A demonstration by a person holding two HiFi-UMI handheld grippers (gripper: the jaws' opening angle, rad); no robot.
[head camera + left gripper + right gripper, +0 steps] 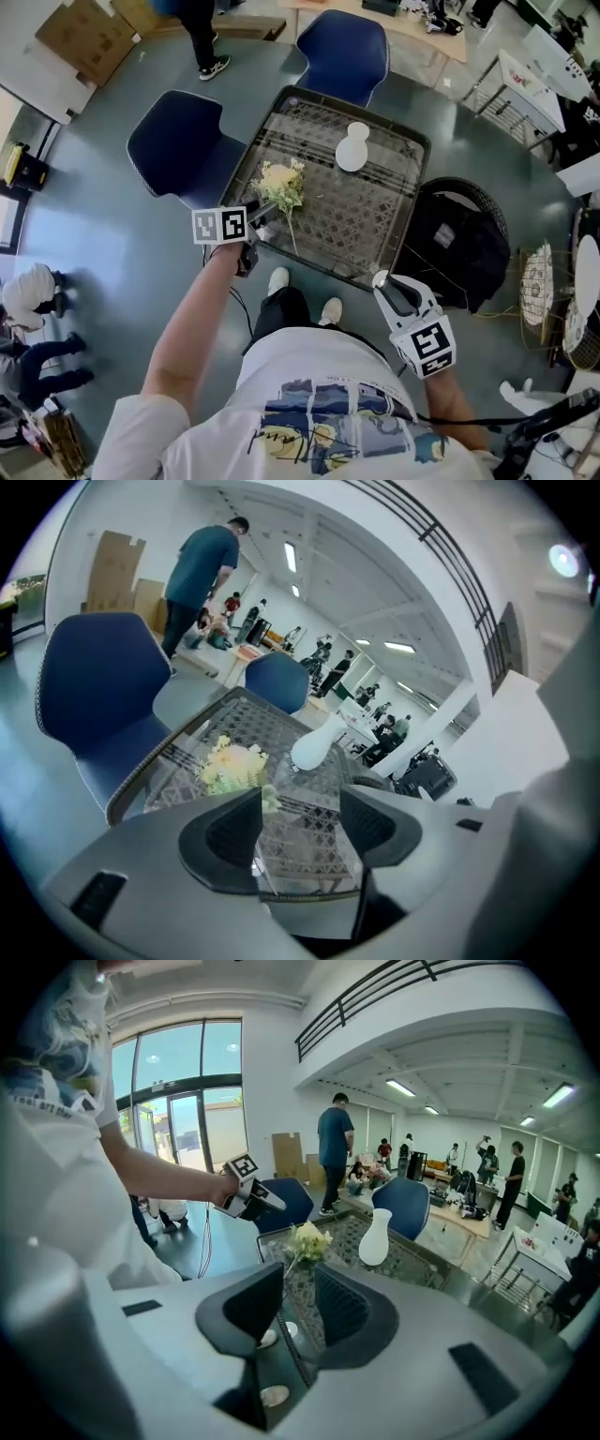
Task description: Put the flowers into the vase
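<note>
1. A dark-framed surface (375, 211) with a woven lattice pattern under its top stood in front of the person and carried both of the task's things.
2. 2 blue chairs stood against it: 1 chair (178, 141) at its left side and the other chair (342, 47) at its far end.
3. A black bag (459, 244) lay on the floor just beside the surface's right edge.
4. The flowers (279, 183), a pale cream and yellow bunch, lay flat on the left part of the surface, with the stem running toward the near edge.
5. The white vase (353, 148) stood upright nearer the far end, apart from the flowers and to their right.
6. The left claw (265, 217) pointed down at the near-left corner of the surface, its tips just beside the flowers. In the left gripper view its jaws stood well apart with only the lattice top showing between them, and the blooms sat just past the left jaw. Whether a tip touched the stem could not be told.
7. The right claw (380, 279) hung over the near-right edge of the surface, well apart from the flowers. Its jaws stood apart by a narrower gap, with nothing gripped between them.
</note>
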